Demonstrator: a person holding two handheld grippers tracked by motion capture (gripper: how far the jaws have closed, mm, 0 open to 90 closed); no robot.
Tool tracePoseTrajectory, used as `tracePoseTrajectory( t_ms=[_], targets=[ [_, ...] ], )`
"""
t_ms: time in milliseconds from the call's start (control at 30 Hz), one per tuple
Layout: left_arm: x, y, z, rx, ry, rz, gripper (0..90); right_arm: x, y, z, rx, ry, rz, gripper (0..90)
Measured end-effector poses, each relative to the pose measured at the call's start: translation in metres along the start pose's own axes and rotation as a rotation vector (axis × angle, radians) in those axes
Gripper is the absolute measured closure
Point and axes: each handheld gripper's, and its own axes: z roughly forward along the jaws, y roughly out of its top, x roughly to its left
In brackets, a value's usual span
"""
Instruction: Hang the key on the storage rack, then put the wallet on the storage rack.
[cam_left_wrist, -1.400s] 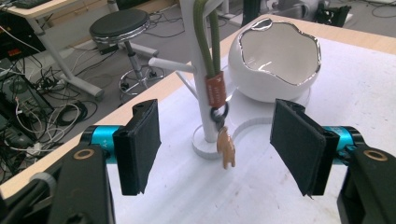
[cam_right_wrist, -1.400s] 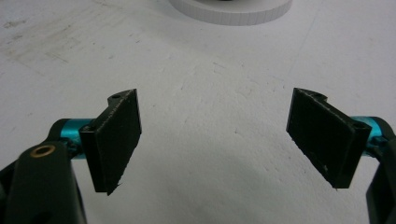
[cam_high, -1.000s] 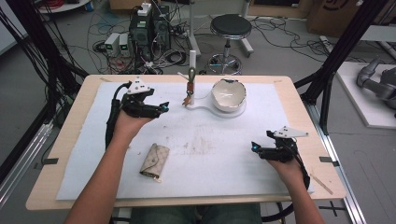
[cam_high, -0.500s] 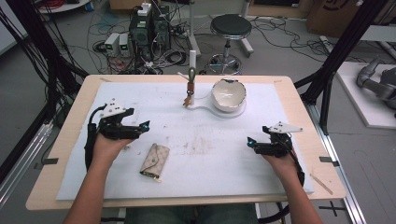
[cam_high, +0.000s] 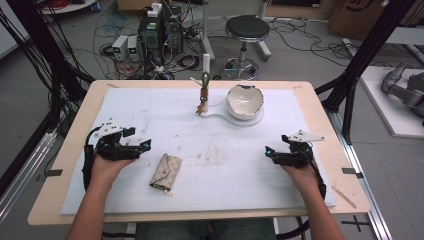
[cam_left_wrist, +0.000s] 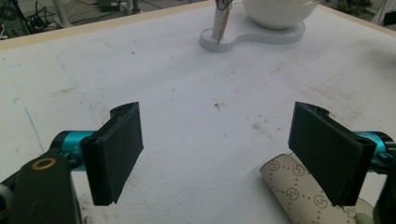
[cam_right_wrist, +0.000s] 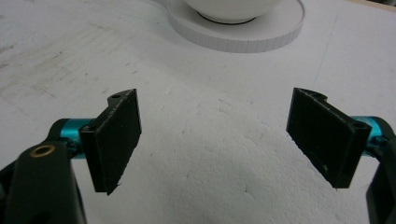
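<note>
Since the left gripper (cam_high: 142, 146) sits just left of the key pouch (cam_high: 164, 173) with its jaws spread wide and nothing between them, the pouch reads as the thing to pick up. Those jaws have just been opening a little more. In the left gripper view the pouch (cam_left_wrist: 308, 192) lies low at the right, partly behind the right-hand jaw, not pinched.

Location: flat on the white mat (cam_high: 225, 165) covering the tabletop (cam_high: 75, 130), near the person's edge, left of centre, well apart from the bowl (cam_high: 244, 101) on its white stand (cam_high: 227, 115) at the far side.

Handling, my guess: small, light, soft coated-canvas or leather, printed pattern. Will flex and fold rather than resist. Surface probably a bit slick, and it lies low on the foam, so the jaws must come down close to the mat to catch it. Not fragile. May have keys inside, so weight could sit at one end.

Grip point: across the short width near the middle, or on a folded edge where it's thickest. Avoid a corner, since it would droop and swing.

Right gripper (cam_high: 270, 152) rests right of centre, jaws released, empty, only bare mat ahead.
</note>
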Motion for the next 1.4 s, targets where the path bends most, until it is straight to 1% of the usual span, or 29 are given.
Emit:
tracePoseTrajectory(
  t_ms=[67, 233, 400, 600, 767, 867, 900, 967, 1000, 1067, 1133, 1300, 1400],
  targets=[
    [0.002, -0.002, -0.002, -0.009, -0.012, -0.005, 17.8, 0.0, 0.0, 0.0, 0.002, -0.002, 0.002, 18.1],
    [0.003, 0.0, -0.004, -0.015, 0.005, 0.01, 17.8, 0.0, -0.001, -0.002, -0.002, -0.013, 0.001, 18.1],
    [0.002, 0.001, -0.002, -0.012, 0.002, 0.018, 17.8, 0.0, -0.001, 0.0, 0.0, -0.007, 0.001, 18.1],
    [0.0, 0.001, -0.003, -0.022, 0.003, 0.024, 17.8, -0.002, -0.001, 0.001, 0.002, 0.002, 0.009, 18.1],
    [0.0, 0.002, -0.006, -0.03, -0.006, 0.029, 17.8, -0.003, 0.0, 0.003, -0.005, 0.0, 0.014, 18.1],
    [0.0, 0.002, -0.007, -0.026, -0.003, 0.028, 17.8, -0.001, 0.001, 0.002, -0.012, -0.006, 0.019, 18.1],
    [-0.001, 0.002, -0.008, -0.029, -0.005, 0.026, 17.8, 0.0, 0.002, 0.001, -0.018, -0.006, 0.015, 18.1],
    [-0.002, 0.002, -0.009, -0.022, -0.004, 0.034, 17.8, 0.002, 0.004, 0.001, -0.024, -0.008, 0.016, 18.1],
    [-0.003, 0.002, -0.01, -0.025, -0.002, 0.036, 17.8, 0.001, 0.004, 0.002, -0.024, -0.009, 0.005, 18.1],
    [-0.006, 0.001, -0.012, -0.022, 0.004, 0.041, 17.8, 0.001, 0.006, 0.004, -0.024, -0.008, 0.014, 18.1],
    [-0.008, 0.001, -0.013, -0.016, 0.01, 0.041, 17.8, 0.002, 0.007, 0.005, -0.025, -0.006, 0.009, 18.1],
    [-0.016, 0.002, -0.013, -0.015, 0.028, 0.046, 17.8, 0.005, 0.008, 0.004, -0.027, -0.001, -0.01, 18.1],
    [-0.022, 0.001, -0.014, -0.004, 0.029, 0.056, 17.8, 0.005, 0.008, 0.004, -0.026, 0.001, -0.007, 18.1]
  ],
)
